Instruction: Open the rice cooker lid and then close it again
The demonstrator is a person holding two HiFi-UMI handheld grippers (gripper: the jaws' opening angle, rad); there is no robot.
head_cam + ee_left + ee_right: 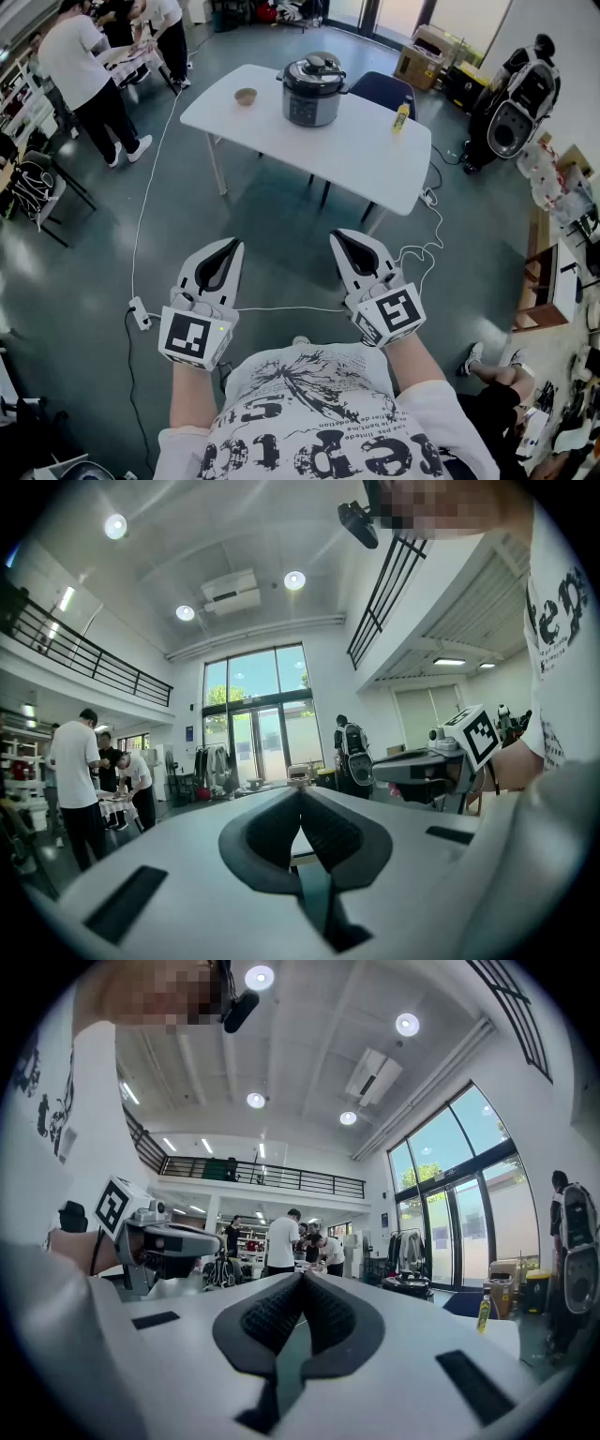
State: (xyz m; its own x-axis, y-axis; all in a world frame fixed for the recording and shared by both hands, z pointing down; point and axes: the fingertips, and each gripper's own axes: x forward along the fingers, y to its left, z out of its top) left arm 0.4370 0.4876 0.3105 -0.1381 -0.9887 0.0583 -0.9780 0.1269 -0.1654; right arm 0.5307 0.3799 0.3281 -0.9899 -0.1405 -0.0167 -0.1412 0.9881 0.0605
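Grey-floored hall with a white desk (361, 150) at its middle; the rice cooker (312, 91) stands on it, lid (314, 67) down, between a bowl (246, 96) and a yellow bottle (401, 114). Well short of the desk, the left hand-held gripper (230, 247) and right hand-held gripper (343, 237) have jaws together, holding nothing

Brushed metal body and glossy dark plastic lid (316, 67) on rice cooker (312, 98); smooth matt white desk (366, 150) beneath it. Matt white plastic shells with ribbed black pads (270, 1316) on left claw (300, 791) and right claw (302, 1275).
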